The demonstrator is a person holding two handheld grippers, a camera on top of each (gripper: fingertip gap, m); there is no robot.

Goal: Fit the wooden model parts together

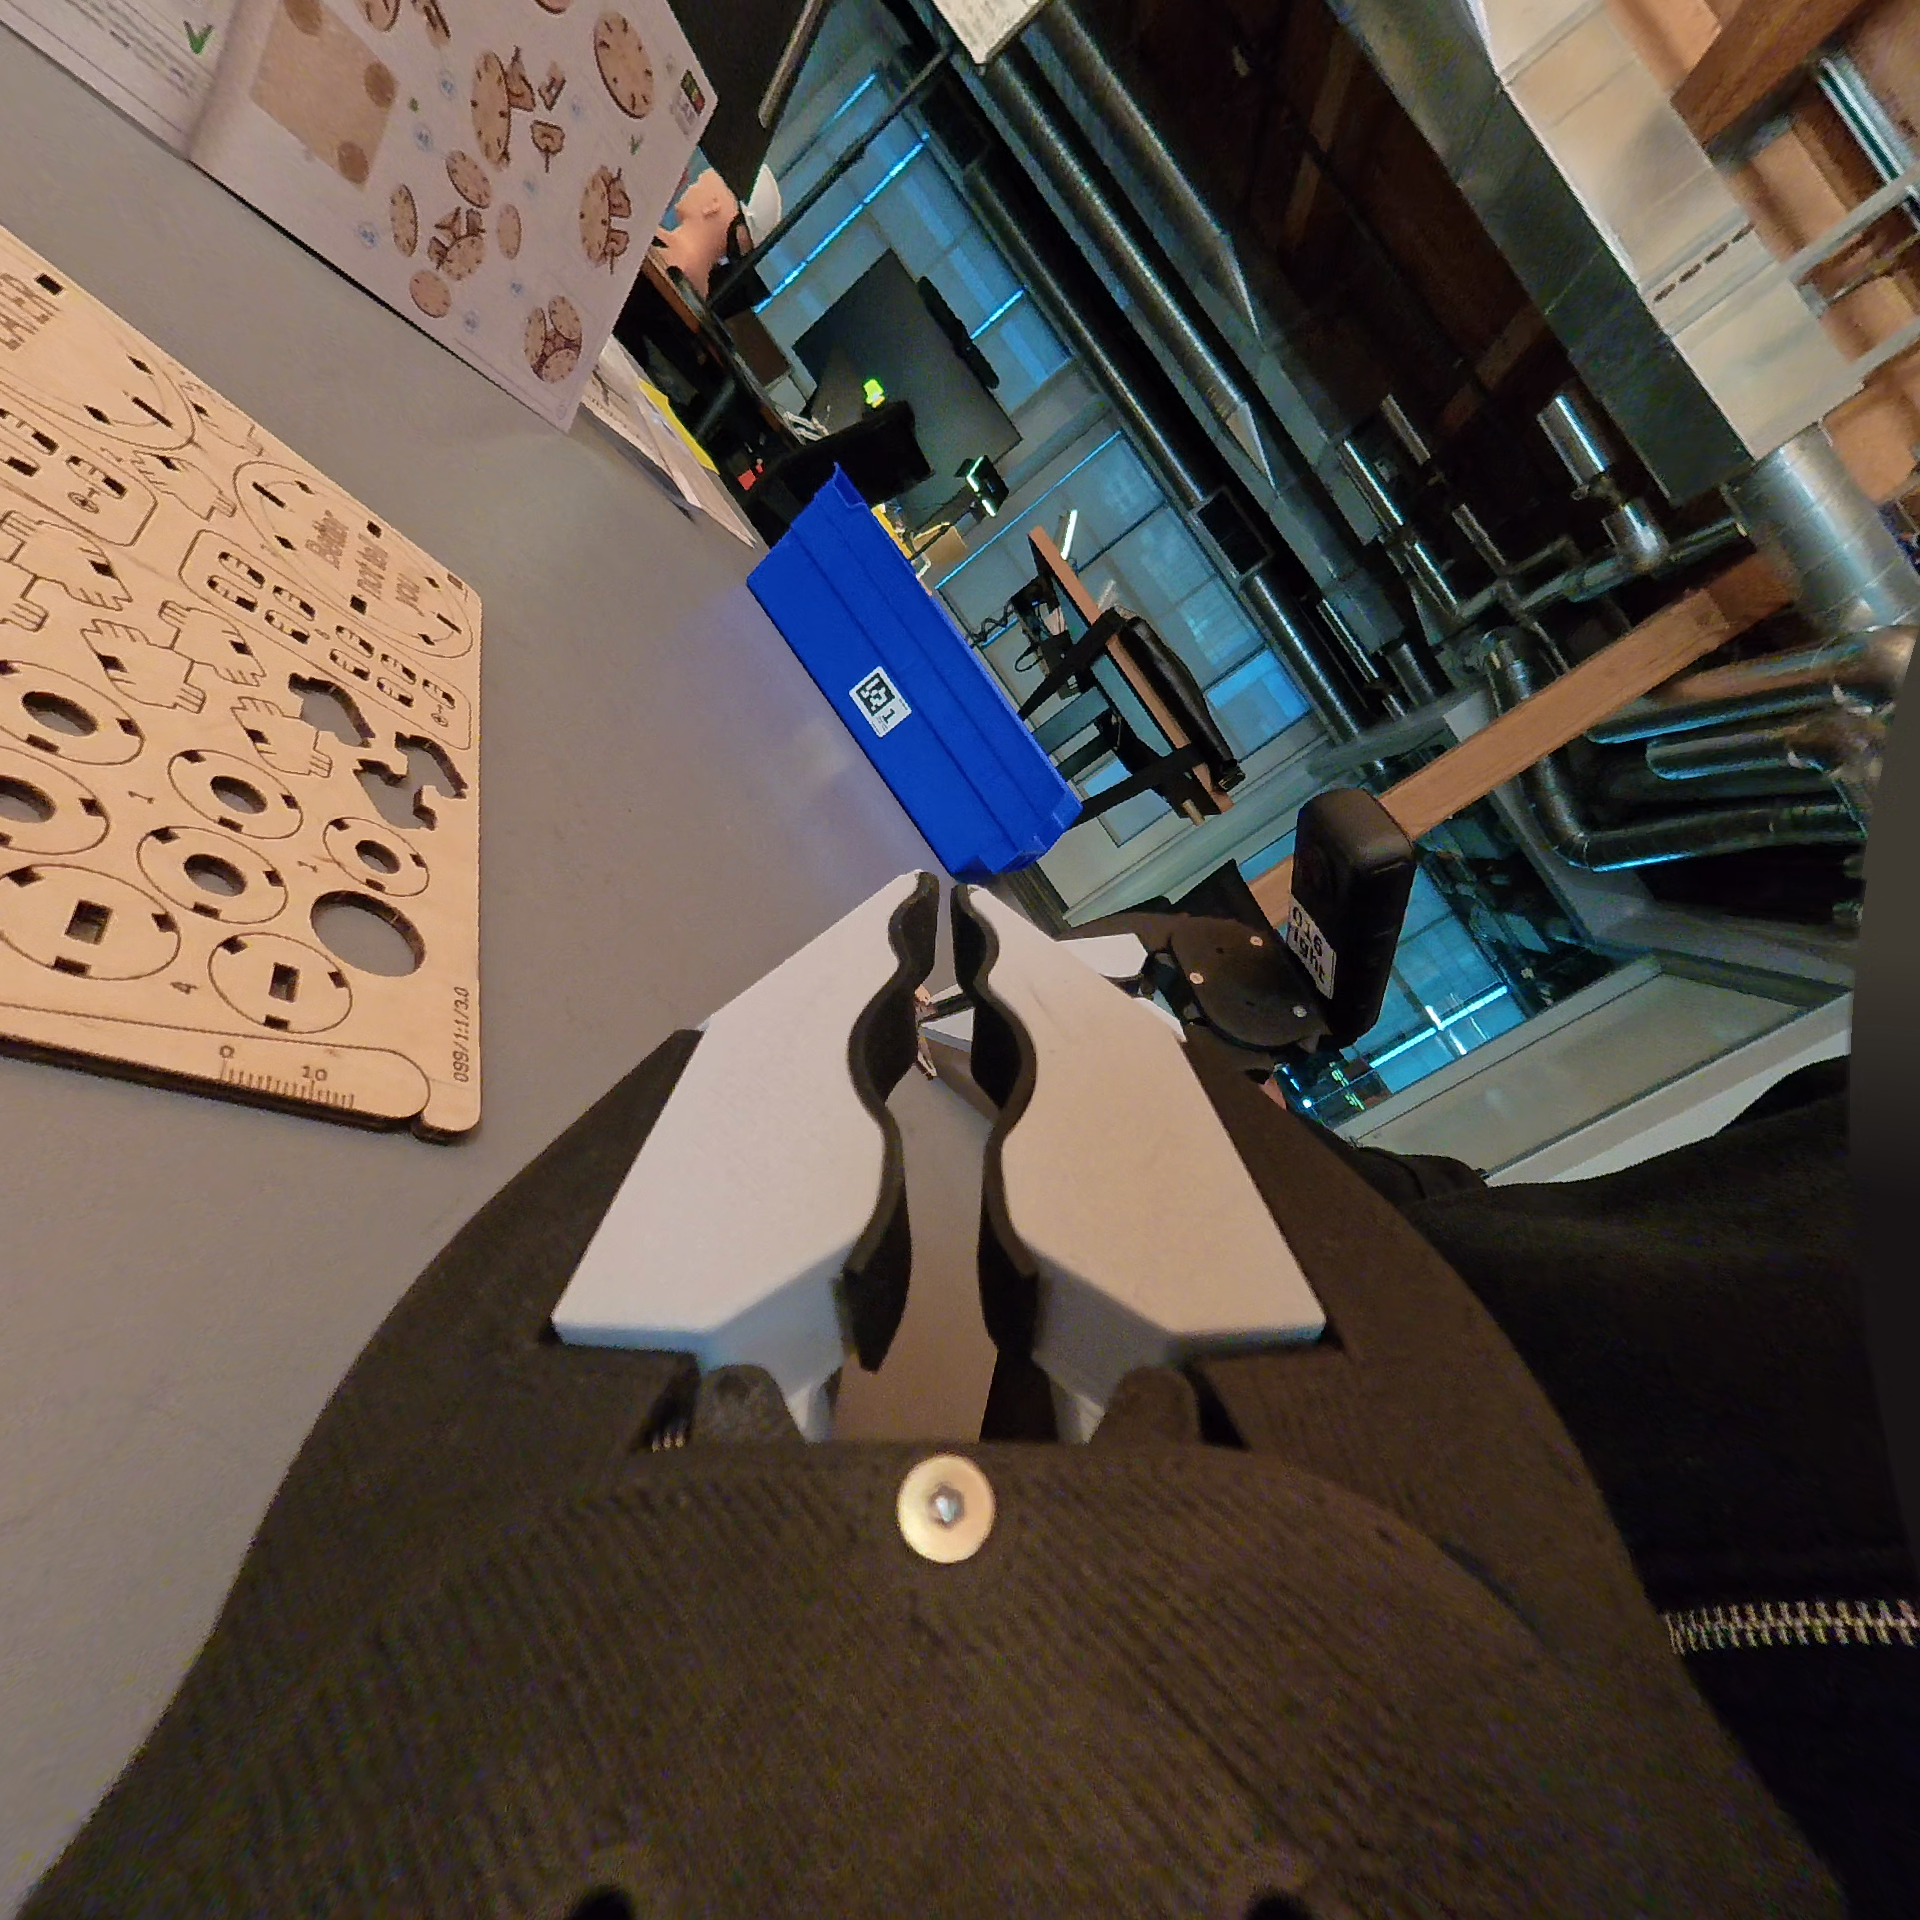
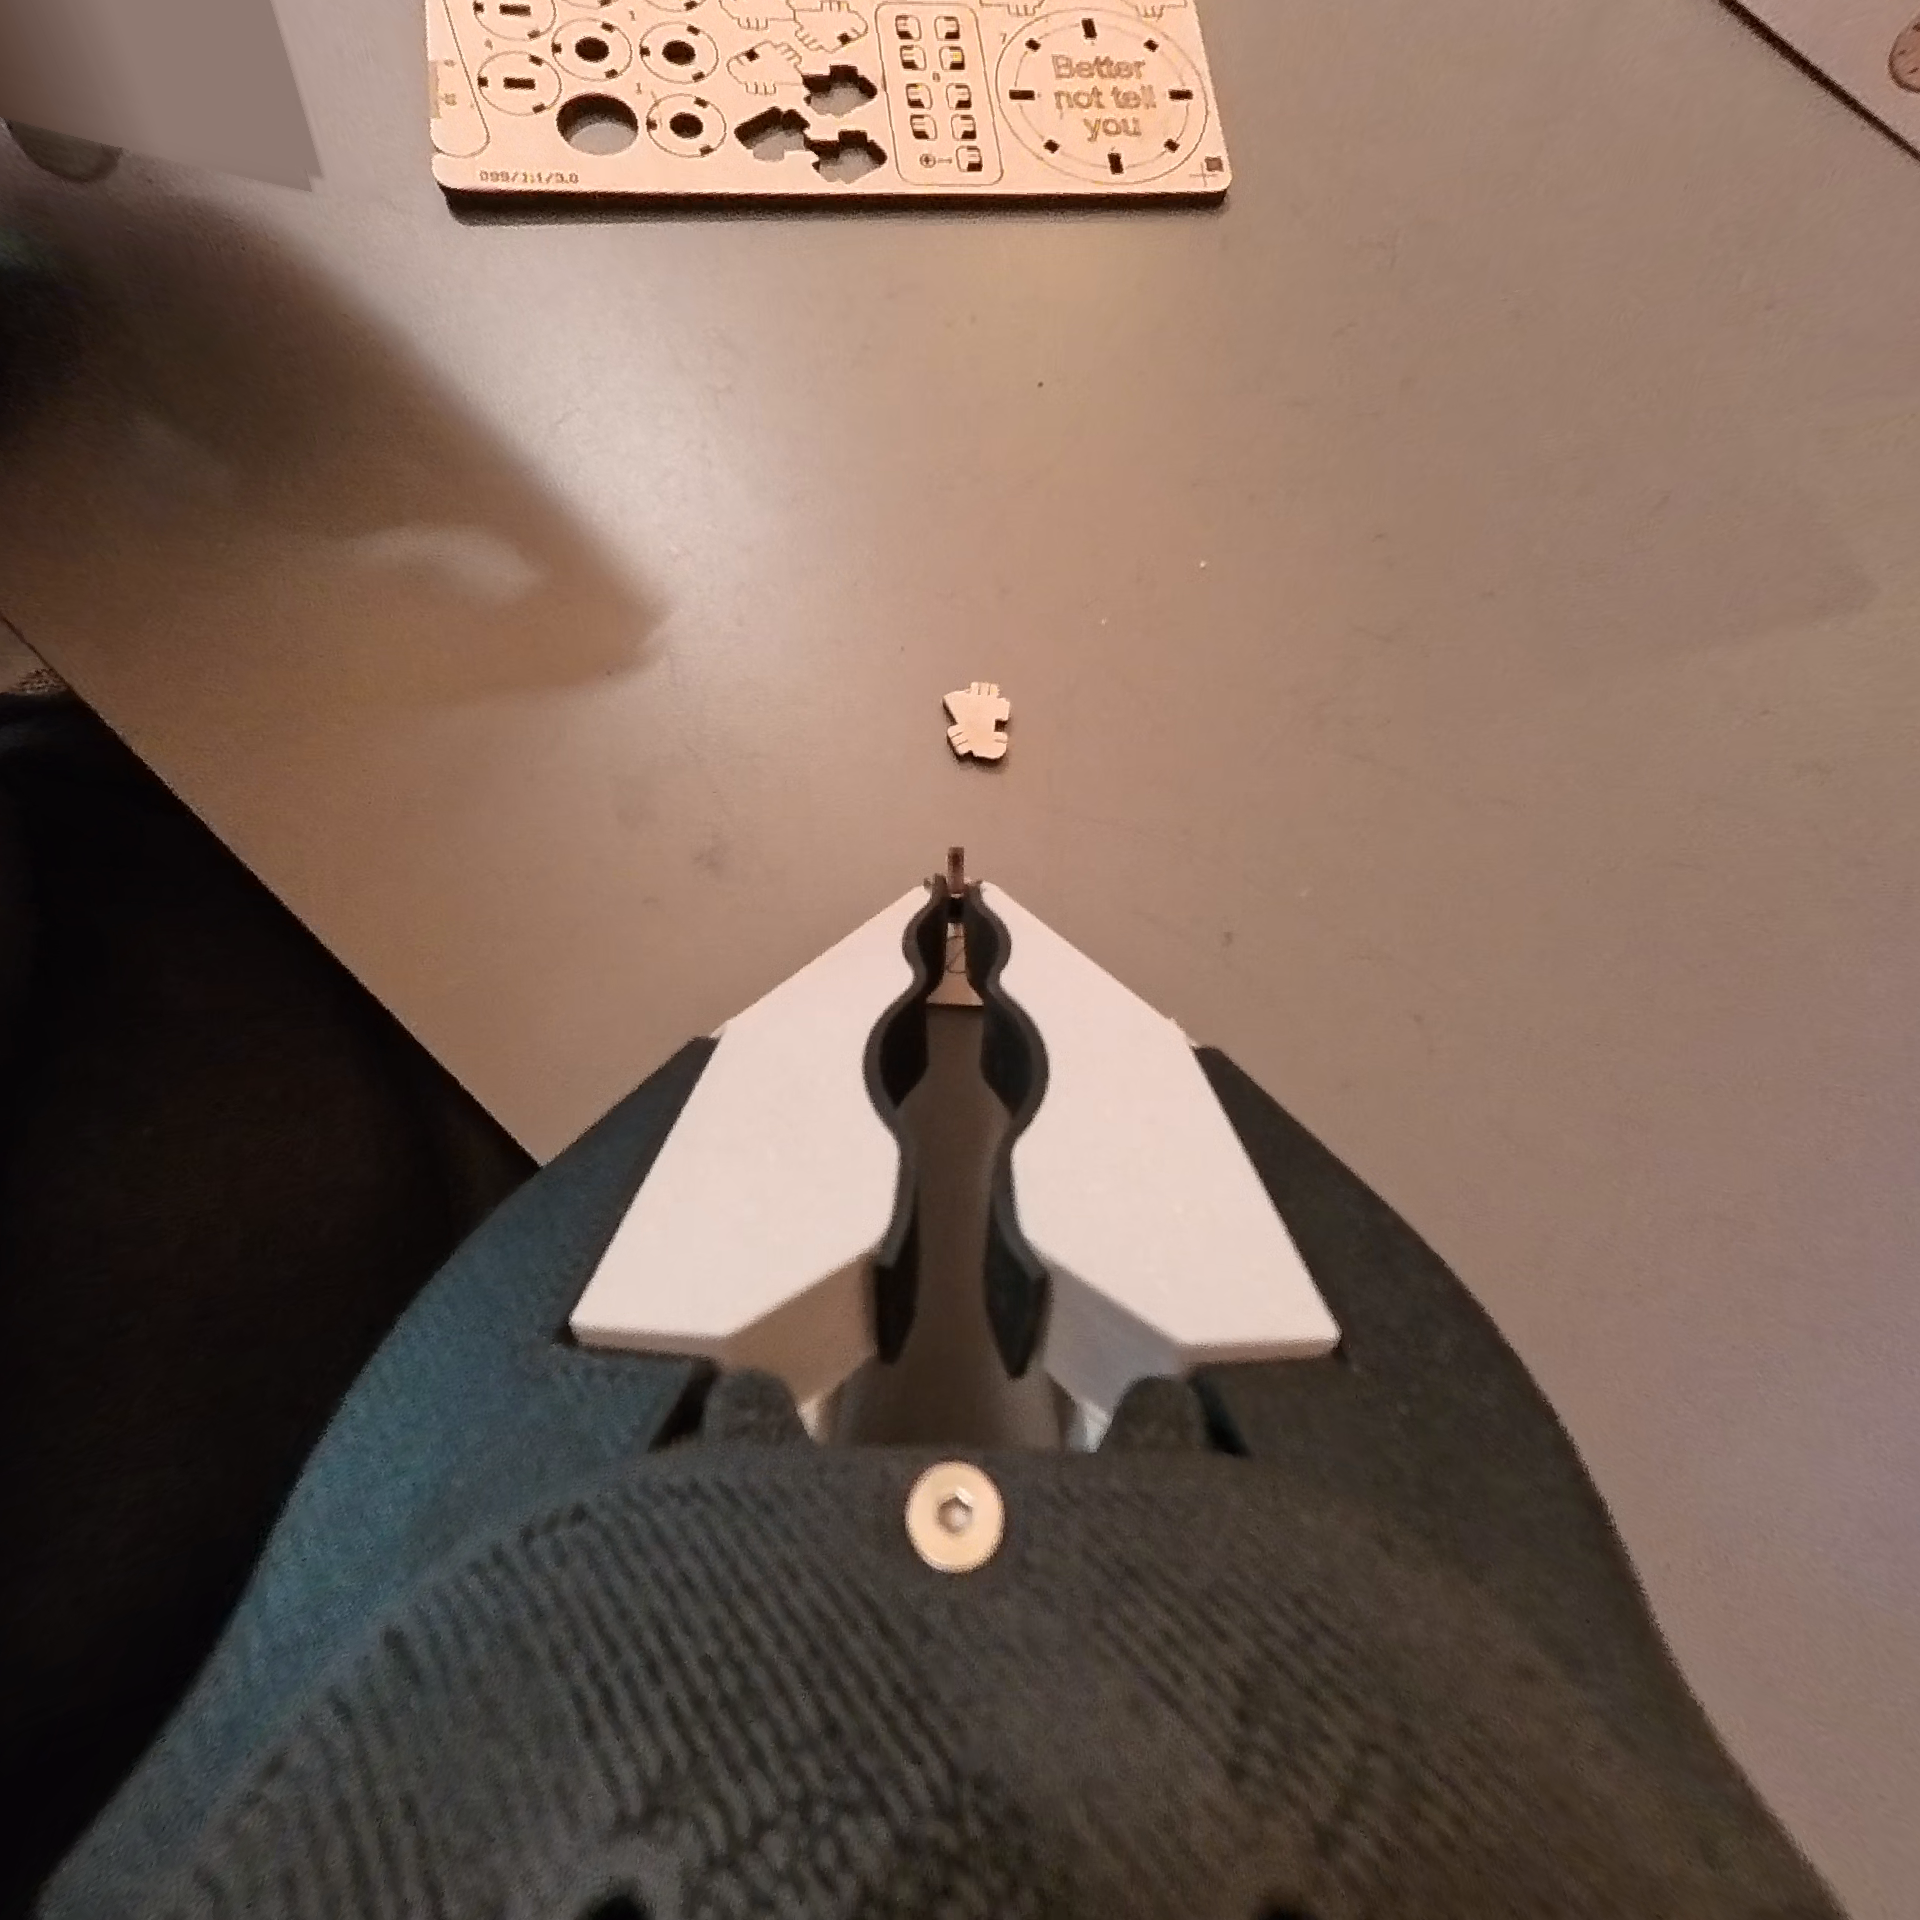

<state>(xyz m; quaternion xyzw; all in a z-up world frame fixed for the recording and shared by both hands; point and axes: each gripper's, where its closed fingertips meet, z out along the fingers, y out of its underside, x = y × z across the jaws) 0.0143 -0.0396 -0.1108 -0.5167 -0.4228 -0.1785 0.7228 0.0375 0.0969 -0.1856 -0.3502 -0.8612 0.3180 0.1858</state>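
a laser-cut plywood sheet (image 1: pixel 208 727), several shapes already punched out of it, lies flat on the grey table (image 1: pixel 623 644) at the far left of the left wrist view, with an open instruction booklet (image 1: pixel 468 156) beyond it. further right a blue plastic bin (image 1: pixel 914 686) bearing a small white sticker stands near the table's far edge. just below it the left gripper (image 1: pixel 943 896) is tilted above the table, its dark wavy pads drawn narrow with only a thin slit at the tips and nothing visibly clamped there. to its right the other gripper's black body (image 1: pixel 1340 914) shows, close by.

in the right wrist view, a blurred pale shape (image 2: pixel 312 499) crosses the left side. at centre, the right gripper (image 2: pixel 954 891) is pinched closed on a thin wooden piece (image 2: pixel 953 864), held edge-on and poking out past the fingertips. just ahead, apart from the tips, a small loose wooden cutout (image 2: pixel 979 718) lies on the table, with the plywood sheet well beyond it at the top.
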